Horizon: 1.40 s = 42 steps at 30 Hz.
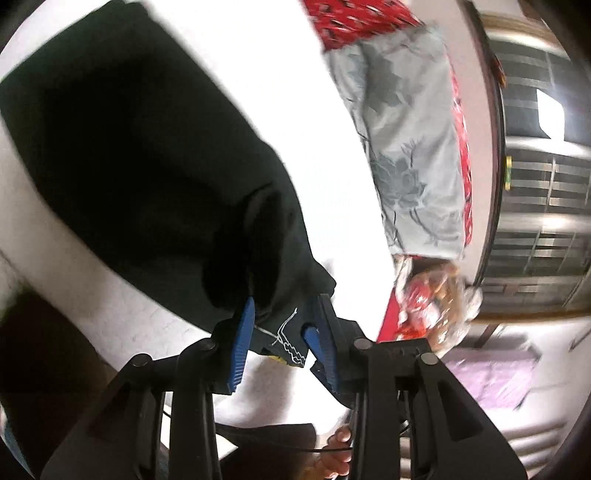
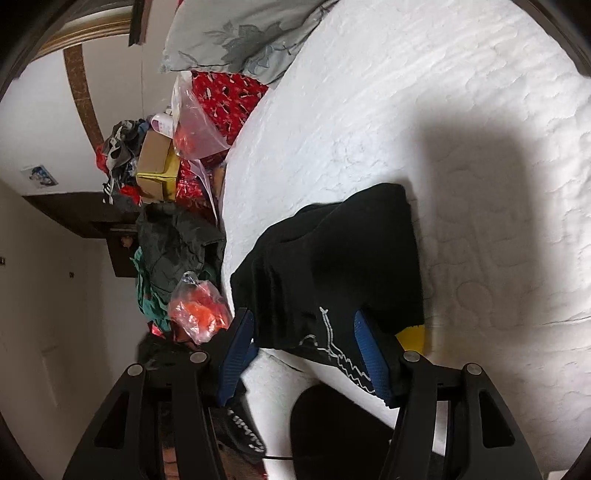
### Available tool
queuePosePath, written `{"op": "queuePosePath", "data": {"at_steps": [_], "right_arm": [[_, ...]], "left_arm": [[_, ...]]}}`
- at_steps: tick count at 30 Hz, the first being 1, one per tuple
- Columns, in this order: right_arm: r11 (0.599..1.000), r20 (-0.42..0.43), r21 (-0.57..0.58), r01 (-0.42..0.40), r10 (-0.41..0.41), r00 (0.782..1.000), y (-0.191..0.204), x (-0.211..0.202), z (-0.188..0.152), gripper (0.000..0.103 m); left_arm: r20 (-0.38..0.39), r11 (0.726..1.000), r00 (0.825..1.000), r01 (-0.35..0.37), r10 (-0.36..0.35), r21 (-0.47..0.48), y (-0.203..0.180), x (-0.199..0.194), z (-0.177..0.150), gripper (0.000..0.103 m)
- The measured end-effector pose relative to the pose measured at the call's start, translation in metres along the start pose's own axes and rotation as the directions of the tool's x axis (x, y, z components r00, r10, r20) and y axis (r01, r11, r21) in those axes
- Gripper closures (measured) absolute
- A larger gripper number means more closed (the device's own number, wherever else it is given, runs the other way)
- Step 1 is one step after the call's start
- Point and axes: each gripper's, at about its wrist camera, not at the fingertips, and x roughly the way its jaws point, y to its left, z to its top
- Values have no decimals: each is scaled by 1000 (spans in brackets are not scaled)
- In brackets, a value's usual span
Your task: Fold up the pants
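Observation:
The pants are black with white stitching and a yellow tag. In the left wrist view the pants spread over the white mattress, and my left gripper has its blue pads closed on a bunched edge of them. In the right wrist view the pants lie folded near the mattress's edge. My right gripper has its blue pads around their near edge, with fabric between them; the jaws stand fairly wide and the grip is unclear.
A grey floral pillow and red patterned bedding lie at the mattress's far side. Beside the bed are a clutter pile with a cardboard box, plastic bags and dark clothes. A window grille is beyond.

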Motion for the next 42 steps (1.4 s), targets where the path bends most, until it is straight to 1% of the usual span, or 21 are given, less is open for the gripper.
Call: {"op": "queuePosePath", "data": {"at_steps": [3,6,7,12,14,16,18,19,20,21,22,23,25,27,30,31,33,35,37,40,42], "right_arm": [[997,20,-24,69,-69,997,-15,-3,-1,45],[998,30,6,57,-57,998,-32,-1,-1,49],[999,30,11,48,-49,998,-31,-3,-1,49],[999,54,-36,-25,27,998,-12,-26,-1,47],[998,48,-49,-36,38,998,-9,-29,-6,47],[998,36,-38,-58,60,998,-12,-28,-12,47],[998,15,-31,-46,46,999,-20,-22,-18,47],[1000,12,-29,-8,8,1000,-27,-19,-21,49],[1000,12,-23,21,-20,1000,-35,-15,-23,52],[1000,14,-19,25,-25,1000,-41,-14,-23,54],[1000,21,-13,23,-23,1000,-45,-15,-23,56],[1000,19,-6,16,-15,1000,-45,-16,-22,55],[1000,16,-9,-2,2,1000,-39,-20,-20,53],[999,63,-42,-26,28,998,-27,-33,-13,52],[997,118,-58,-46,53,992,-15,-42,4,49],[997,122,-62,-43,51,991,-12,-41,7,49],[998,133,-61,-27,35,991,-11,-32,13,49],[998,129,-50,25,-19,992,-16,-20,17,49],[997,115,-33,75,-71,991,-23,-7,19,51],[996,127,-29,83,-78,989,-20,-6,19,49],[992,140,-79,99,-87,986,-7,-14,16,49]], "left_arm": [[-9,996,998,-56,57,65,-10,19,2,61],[-74,972,974,-204,213,119,-9,54,7,62],[-86,970,971,-210,221,120,-8,55,7,62],[-65,976,992,-97,112,194,-32,30,-5,62],[-55,962,994,-81,99,261,-46,25,-12,61],[-45,934,991,-104,126,341,-56,32,-18,61],[-33,914,981,-168,194,369,-55,43,-19,61],[-12,893,964,-241,265,379,-50,54,-18,61],[8,871,945,-306,328,385,-46,63,-16,61],[25,833,909,-393,416,390,-37,72,-11,61],[8,835,906,-393,423,386,-30,77,-7,64],[0,849,915,-373,402,373,-28,74,-5,64],[-19,898,949,-291,314,329,-29,57,-1,64],[-18,923,973,-212,229,321,-36,41,-3,63],[-18,938,989,-132,146,320,-43,31,-6,61],[-26,933,989,-125,143,336,-45,34,-8,60],[-15,899,975,-198,221,390,-49,48,-14,60],[-13,862,947,-288,322,418,-39,69,-13,60],[-26,847,926,-333,377,415,-27,84,-10,62],[-58,895,952,-259,300,364,-25,63,-2,62],[-53,907,965,-222,257,358,-27,43,5,62]]}}
